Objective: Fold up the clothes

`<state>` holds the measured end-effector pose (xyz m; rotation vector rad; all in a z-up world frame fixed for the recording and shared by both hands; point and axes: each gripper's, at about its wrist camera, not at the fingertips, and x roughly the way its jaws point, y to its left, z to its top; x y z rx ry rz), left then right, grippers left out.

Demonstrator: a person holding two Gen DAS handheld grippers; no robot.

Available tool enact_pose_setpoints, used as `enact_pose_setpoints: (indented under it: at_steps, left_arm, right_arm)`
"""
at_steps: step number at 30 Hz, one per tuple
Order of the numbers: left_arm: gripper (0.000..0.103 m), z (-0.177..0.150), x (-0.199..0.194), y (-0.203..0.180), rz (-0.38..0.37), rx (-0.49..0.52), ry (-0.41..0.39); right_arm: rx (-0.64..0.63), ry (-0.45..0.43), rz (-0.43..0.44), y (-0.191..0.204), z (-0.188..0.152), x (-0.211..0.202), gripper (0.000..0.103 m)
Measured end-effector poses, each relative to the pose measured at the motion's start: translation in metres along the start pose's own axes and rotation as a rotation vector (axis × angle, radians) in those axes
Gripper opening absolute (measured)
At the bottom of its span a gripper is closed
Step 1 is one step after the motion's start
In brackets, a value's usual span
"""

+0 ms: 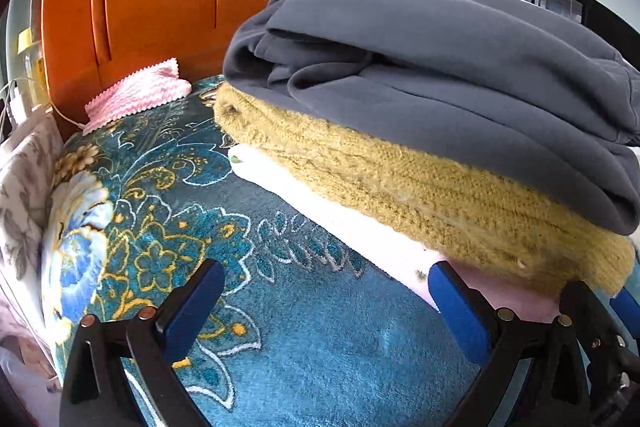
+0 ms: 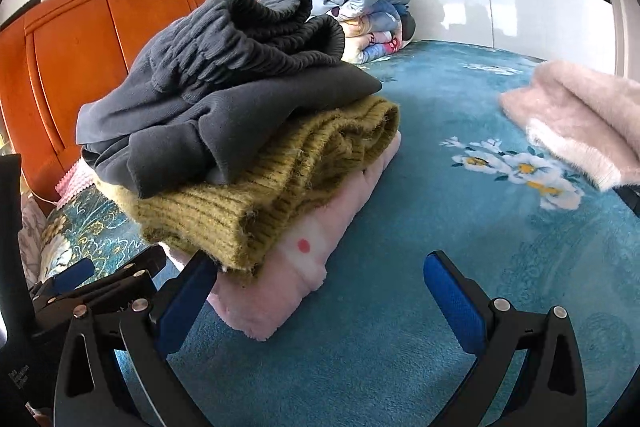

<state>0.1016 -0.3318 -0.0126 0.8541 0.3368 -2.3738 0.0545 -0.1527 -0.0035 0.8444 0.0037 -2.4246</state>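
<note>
Both claws gape wide and empty: left claw (image 1: 324,291) and right claw (image 2: 320,283) flank the folded stack (image 2: 240,131) just ahead on the bed (image 2: 440,267). Stacking looks finished; next likely the pink garment (image 2: 580,123), far right.

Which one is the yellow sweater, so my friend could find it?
Start at the teal flowered blanket covering the bed, then find the pile of three folded clothes near the orange headboard. The mustard ribbed-knit sweater is the middle layer, under the dark grey sweatshirt and above the fluffy pink garment.
</note>
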Motion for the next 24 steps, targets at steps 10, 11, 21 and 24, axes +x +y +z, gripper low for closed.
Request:
enact_pose_setpoints:
  at_steps: [10,11,21,24]
  left_arm:
    - [0.103,0.0003,-0.0018,-0.0042,-0.002,0.015,-0.01]
    - [0.103,0.0002,-0.0014,-0.0045,-0.003,0.016,-0.008]
    - [0.103,-0.0006,0.0003,-0.0047,-0.004,0.017,-0.002]
    - [0.103,-0.0008,-0.0002,-0.0047,0.004,0.017,-0.005]
  right_arm:
    - [-0.017,0.005,-0.006,0.0027,0.0006,0.0046,0.103]
    - [-0.016,0.007,-0.006,0.0023,0.0006,0.0051,0.103]
    - [-0.015,0.01,-0.008,0.0017,0.001,0.0053,0.103]
    - [-0.015,0.01,-0.008,0.0016,0.0012,0.0053,0.103]
